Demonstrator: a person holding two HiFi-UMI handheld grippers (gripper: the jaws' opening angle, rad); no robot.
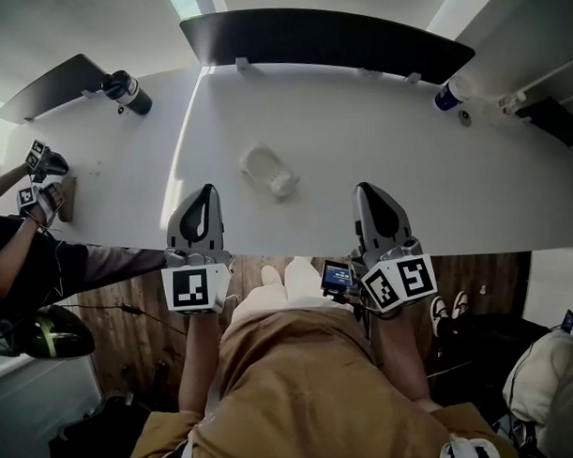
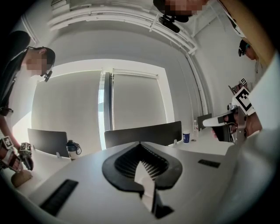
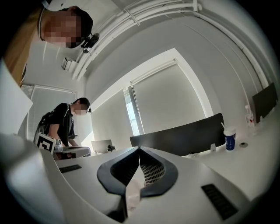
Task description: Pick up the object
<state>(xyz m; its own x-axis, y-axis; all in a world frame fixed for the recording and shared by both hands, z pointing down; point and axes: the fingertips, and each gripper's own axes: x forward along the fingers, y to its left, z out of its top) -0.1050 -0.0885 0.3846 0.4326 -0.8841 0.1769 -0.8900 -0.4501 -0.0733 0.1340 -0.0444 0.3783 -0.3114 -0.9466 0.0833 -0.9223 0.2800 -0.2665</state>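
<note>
Left claw: shut tight, holds nothing, hangs over the near edge of the bench. Right claw: shut and empty too, same edge. White object: lies on the bench between both claws, a little farther in, touches neither.

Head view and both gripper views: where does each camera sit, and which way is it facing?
Head view: on the person's head, looking steeply down at the white table; shows tan clothing, forearms, left gripper and right gripper.
Left gripper view: on that gripper, looking level along its closed fingers toward the dark curved divider panel.
Right gripper view: likewise, along its own closed fingers toward the same panel.
Shared: the panel and the blue-and-white cup appear in all three.
</note>
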